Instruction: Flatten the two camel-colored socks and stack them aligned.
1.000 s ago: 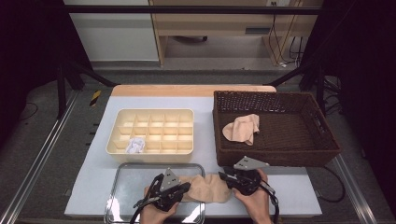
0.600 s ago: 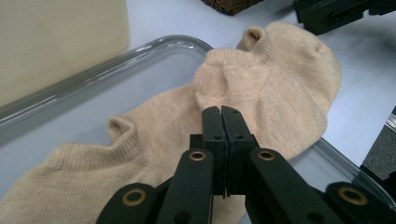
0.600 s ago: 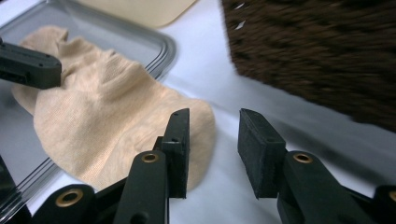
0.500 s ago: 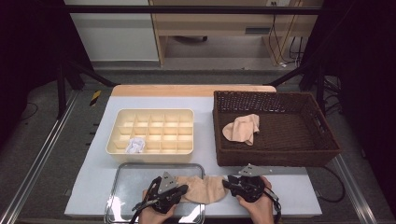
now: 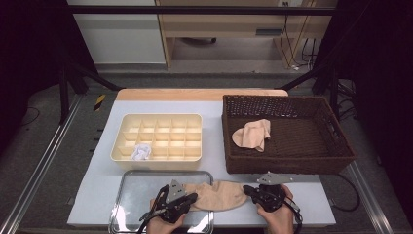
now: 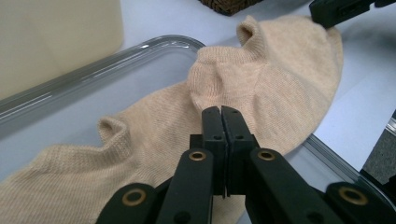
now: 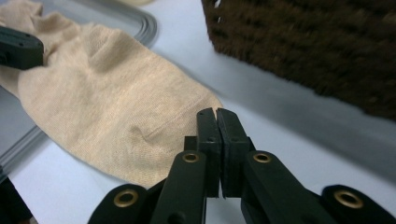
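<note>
A tan sock [image 5: 216, 195] lies stretched across the right rim of a metal tray [image 5: 131, 174] and onto the white table. My left gripper [image 5: 193, 197] is shut on the sock's left part, where the cloth bunches at the tips [image 6: 220, 112]. My right gripper [image 5: 247, 189] is at the sock's right end. Its jaws have just been closing and now pinch the rounded edge of the sock [image 7: 116, 107] between the tips [image 7: 216, 114]. Both hands rest low at the table's near edge.
A dark wicker basket [image 5: 287, 165] stands just behind the right hand and holds a second tan sock [image 5: 253, 134]. Behind the tray is a cream divided box [image 5: 156, 116] with a small white item [image 5: 141, 152] in one compartment.
The right gripper's jaws have closed on the sock's right end, and that hand has come a little lower and nearer. The left gripper has kept its hold and place.
</note>
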